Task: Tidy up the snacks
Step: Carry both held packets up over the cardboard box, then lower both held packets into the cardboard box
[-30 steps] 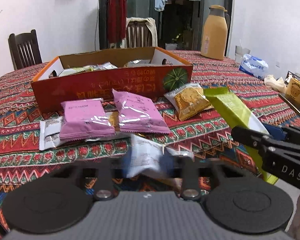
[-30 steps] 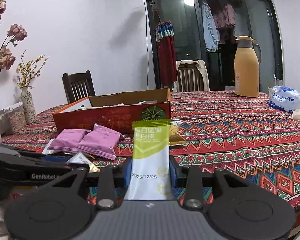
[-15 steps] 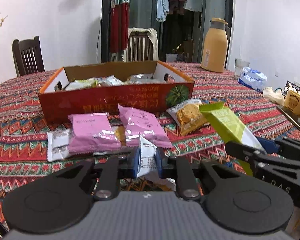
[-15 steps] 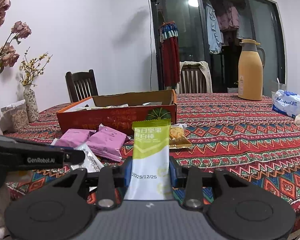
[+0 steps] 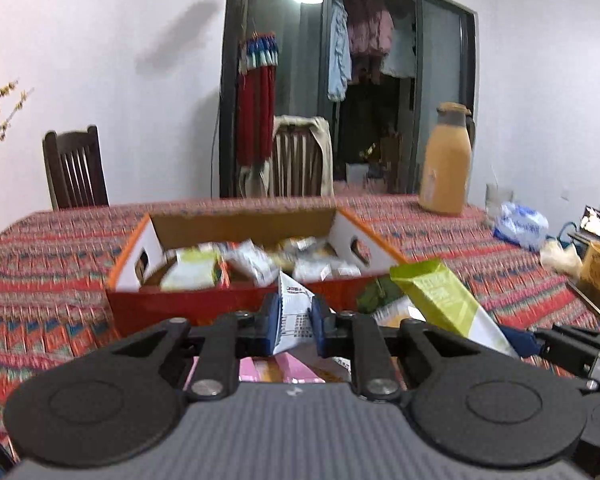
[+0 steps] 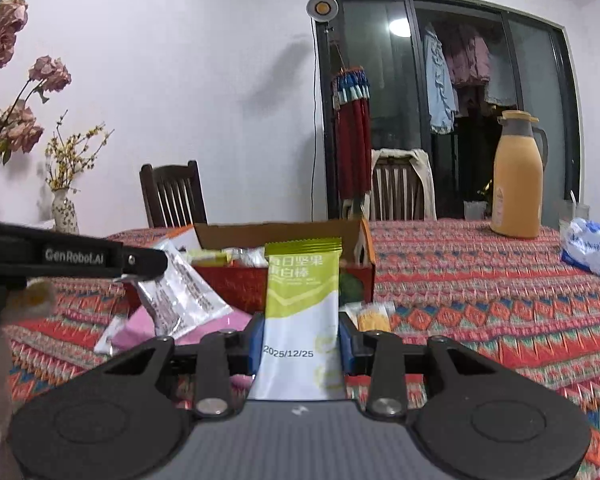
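Note:
My left gripper (image 5: 294, 326) is shut on a small white-and-silver snack packet (image 5: 296, 312), held in the air just in front of the open orange-red cardboard box (image 5: 204, 308). Several packets lie inside the box. From the right wrist view, the left gripper (image 6: 140, 262) comes in from the left with the silver packet (image 6: 180, 292) hanging from it. My right gripper (image 6: 300, 346) is shut on an upright green-and-white bar packet (image 6: 302, 300), close to the box's (image 6: 236, 284) front wall. Pink packets (image 6: 140, 330) and a yellow cracker packet (image 6: 374, 316) lie on the tablecloth below.
An orange thermos (image 6: 516, 176) stands at the back right of the table, with a blue-and-white bag (image 6: 588, 246) and a yellow mug (image 5: 598, 268) further right. Vases with flowers (image 6: 64, 212) stand at the left edge. Wooden chairs (image 6: 172, 196) line the far side.
My left gripper closed on the white packet and lifted it off the table to box height. My right gripper, still holding the green packet, rose a little and came nearer the box.

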